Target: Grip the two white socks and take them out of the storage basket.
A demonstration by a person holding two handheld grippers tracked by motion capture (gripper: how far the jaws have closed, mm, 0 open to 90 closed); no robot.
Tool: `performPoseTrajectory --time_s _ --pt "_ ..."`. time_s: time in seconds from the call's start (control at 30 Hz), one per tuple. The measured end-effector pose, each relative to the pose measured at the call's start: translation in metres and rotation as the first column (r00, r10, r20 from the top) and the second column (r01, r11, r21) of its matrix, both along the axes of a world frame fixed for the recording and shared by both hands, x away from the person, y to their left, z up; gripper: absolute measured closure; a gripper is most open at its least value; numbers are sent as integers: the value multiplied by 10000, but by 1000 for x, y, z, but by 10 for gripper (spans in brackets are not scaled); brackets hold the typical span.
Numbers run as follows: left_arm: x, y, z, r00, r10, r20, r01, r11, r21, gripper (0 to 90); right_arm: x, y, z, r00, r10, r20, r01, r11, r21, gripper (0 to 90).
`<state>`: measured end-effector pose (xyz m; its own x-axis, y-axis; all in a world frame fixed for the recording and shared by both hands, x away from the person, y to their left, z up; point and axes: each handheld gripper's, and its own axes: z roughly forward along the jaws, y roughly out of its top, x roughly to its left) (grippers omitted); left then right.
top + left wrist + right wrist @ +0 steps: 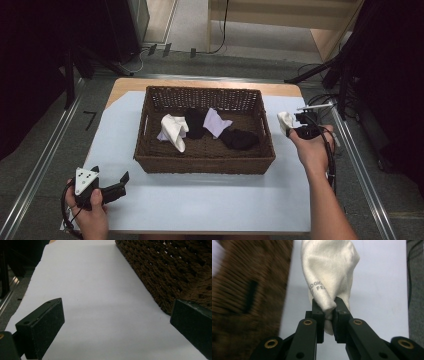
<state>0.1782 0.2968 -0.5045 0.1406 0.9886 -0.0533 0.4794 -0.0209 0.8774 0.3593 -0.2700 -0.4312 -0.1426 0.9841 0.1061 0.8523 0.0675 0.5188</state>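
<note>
Right gripper [328, 312] has its jaws clamped on a cream-white sock [329, 270]; fabric is pinched between the pads, the rest bunches beyond the tips, with grey printed lettering on the fold. In the high view that gripper [292, 124] sits over the white worktop [200, 200] near its right edge, just beside the right wall of the brown wicker basket [205, 164], sock [285, 121] outside the basket. Basket stands mid-worktop toward the far edge; inside: a white sock [176, 131] left of centre, a black sock [195, 122] touching it, a lilac cloth [216, 121] in the middle, another black sock [240, 138] to its right. Left gripper [117, 187] rests at the near-left corner of the worktop, jaws spread wide, nothing between them; its view looks along the bare worktop [95, 302] with the basket wall [170, 272] beside the right jaw.
</note>
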Motion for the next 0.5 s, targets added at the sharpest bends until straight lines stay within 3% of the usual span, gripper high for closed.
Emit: performPoseTrajectory --time_s 0.13,0.2,0.23,0.27,0.3,0.33,0.5 --pt "0 0 0 10000 26 13 -26 10000 -12 3 -3 -7 -23 9996 -192 -221 196 9996 192 805" --pt "0 0 0 10000 28 25 -28 10000 -26 3 -4 -10 -27 9996 -210 -177 215 9993 317 768" --pt "0 1 0 10000 16 53 -16 10000 -9 3 -5 -12 -32 9997 -258 -45 260 9985 492 588" --pt "0 1 0 10000 16 53 -16 10000 -9 3 -5 -12 -32 9997 -258 -45 260 9985 492 588" --pt "0 0 0 10000 21 61 -21 10000 -49 3 -5 -11 -30 9995 -249 177 242 9991 353 493" --pt "0 0 0 10000 21 57 -21 10000 -40 3 -5 -10 -28 9996 -188 215 179 9990 418 465" --pt "0 0 0 10000 3 2 -3 10000 -15 3 -4 -4 -15 9991 -55 409 40 9993 374 437"
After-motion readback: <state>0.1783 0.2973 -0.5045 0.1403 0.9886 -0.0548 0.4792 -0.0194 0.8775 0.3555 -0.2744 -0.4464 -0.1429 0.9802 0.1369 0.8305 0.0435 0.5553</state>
